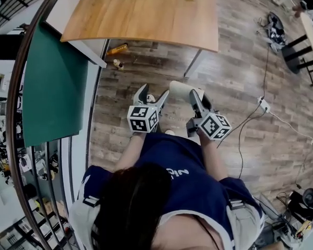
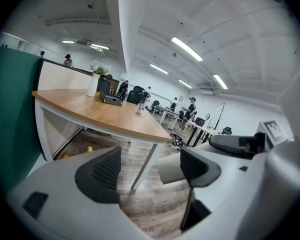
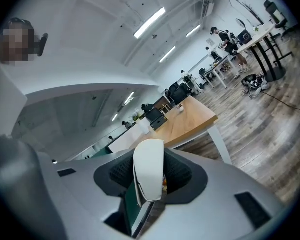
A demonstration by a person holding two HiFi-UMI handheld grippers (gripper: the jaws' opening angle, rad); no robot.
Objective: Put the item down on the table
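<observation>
Right of centre, head view: my right hand-held gripper (image 1: 196, 99) clenched on white item (image 1: 181, 89), carried over floor (image 1: 240, 72), well short of worktop (image 1: 146, 14) at upper frame. My left hand-held gripper (image 2: 152, 170) released, empty. Set-down judged pending.

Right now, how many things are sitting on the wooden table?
3: a white vase at the far end, a black box beside it, and a small object further right. More may be hidden behind them.
</observation>
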